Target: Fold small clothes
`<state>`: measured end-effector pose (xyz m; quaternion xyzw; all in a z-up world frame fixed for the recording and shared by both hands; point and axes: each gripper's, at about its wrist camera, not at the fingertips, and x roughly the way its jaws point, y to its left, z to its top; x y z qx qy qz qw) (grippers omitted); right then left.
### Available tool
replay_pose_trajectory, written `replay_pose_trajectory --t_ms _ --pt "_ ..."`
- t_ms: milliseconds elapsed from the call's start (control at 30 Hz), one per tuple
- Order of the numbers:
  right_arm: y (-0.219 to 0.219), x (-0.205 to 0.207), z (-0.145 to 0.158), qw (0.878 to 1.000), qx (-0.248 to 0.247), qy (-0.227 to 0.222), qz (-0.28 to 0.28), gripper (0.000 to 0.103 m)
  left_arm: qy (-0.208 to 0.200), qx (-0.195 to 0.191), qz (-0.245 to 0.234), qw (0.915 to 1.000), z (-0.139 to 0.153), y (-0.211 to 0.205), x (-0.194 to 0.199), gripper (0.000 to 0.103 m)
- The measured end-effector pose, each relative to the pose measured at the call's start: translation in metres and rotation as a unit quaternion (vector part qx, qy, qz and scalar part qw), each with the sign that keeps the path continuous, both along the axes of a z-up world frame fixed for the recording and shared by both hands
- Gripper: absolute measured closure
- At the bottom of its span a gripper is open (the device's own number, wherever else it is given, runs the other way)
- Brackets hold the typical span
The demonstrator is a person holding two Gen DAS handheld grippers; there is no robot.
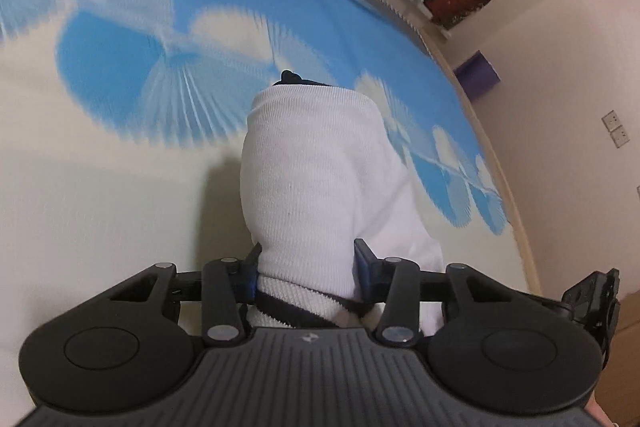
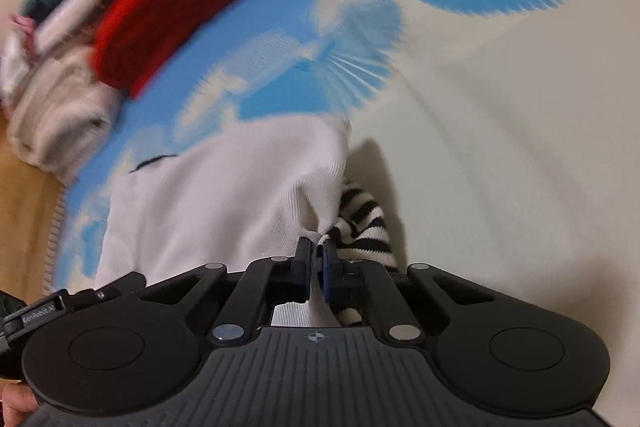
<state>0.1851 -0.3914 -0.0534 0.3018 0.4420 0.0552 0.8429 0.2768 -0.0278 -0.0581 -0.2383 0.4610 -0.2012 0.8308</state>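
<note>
Left wrist view shows the left gripper (image 1: 306,261) pinching the white knit garment (image 1: 316,179), long axis running far, while the right gripper (image 2: 316,259) clamps its corner.

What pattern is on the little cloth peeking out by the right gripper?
Black and white stripes; the right wrist view shows it best.

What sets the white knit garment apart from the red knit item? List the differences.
The white knit garment is pinched by the right gripper and sits between the left gripper's fingers; the red knit item lies untouched, farther off. White has dark trim; red looks plain. Both rest on the blue-and-cream sheet.
</note>
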Motion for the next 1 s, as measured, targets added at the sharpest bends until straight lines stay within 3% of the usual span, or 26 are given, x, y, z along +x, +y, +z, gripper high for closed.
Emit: replay_pose_trajectory --t_ms 200,233,267,367,433,533,600,633,667,700,833,900,933,1000 --pt "0.044 0.038 0.014 0.998 0.032 -0.044 0.018 0.099 -0.046 0.051 0.014 0.9975 0.040 0.059 0.029 0.053" --pt "0.055 0.045 0.016 0.998 0.037 -0.055 0.021 0.099 -0.046 0.058 0.022 0.9970 0.039 0.070 0.034 0.046" --pt "0.062 0.051 0.018 0.997 0.038 -0.063 0.024 0.099 -0.042 0.066 0.036 0.9963 0.036 0.081 0.037 0.037" --pt "0.091 0.072 0.020 0.997 0.014 -0.073 0.029 0.097 -0.005 0.103 0.108 0.9888 0.025 0.117 0.036 0.036" --pt "0.103 0.083 0.015 0.998 -0.026 -0.059 0.015 0.094 0.021 0.088 0.113 0.9895 0.018 0.131 0.026 0.034" --pt "0.103 0.090 0.007 0.999 -0.021 -0.033 0.008 0.092 0.046 0.079 0.096 0.9912 0.003 0.138 0.009 0.016" --pt "0.103 0.086 0.011 0.999 -0.018 -0.035 0.015 0.071 0.072 0.077 0.101 0.9893 -0.011 0.143 0.006 0.015" --pt "0.104 0.082 0.013 0.999 -0.021 -0.040 0.020 0.053 0.089 0.066 0.107 0.9880 -0.019 0.149 0.002 0.015" --pt "0.106 0.078 0.015 0.998 -0.022 -0.044 0.029 0.044 0.100 0.051 0.113 0.9872 -0.023 0.154 0.001 0.015" --pt "0.108 0.074 0.015 0.998 -0.018 -0.041 0.043 0.043 0.106 0.035 0.118 0.9868 -0.025 0.158 0.001 0.015" --pt "0.118 0.064 -0.007 0.995 0.001 0.021 0.095 0.043 0.115 0.023 0.100 0.9880 -0.041 0.159 0.007 0.015" --pt "0.127 0.061 -0.020 0.990 -0.016 0.058 0.125 0.044 0.135 -0.009 0.090 0.9866 -0.054 0.155 0.011 0.018" --pt "0.132 0.058 -0.023 0.988 -0.029 0.065 0.139 0.049 0.135 -0.010 0.087 0.9869 -0.057 0.152 0.012 0.018" --pt "0.140 0.054 -0.026 0.983 -0.050 0.065 0.163 0.085 0.114 0.006 0.077 0.9905 -0.055 0.144 0.016 0.024"
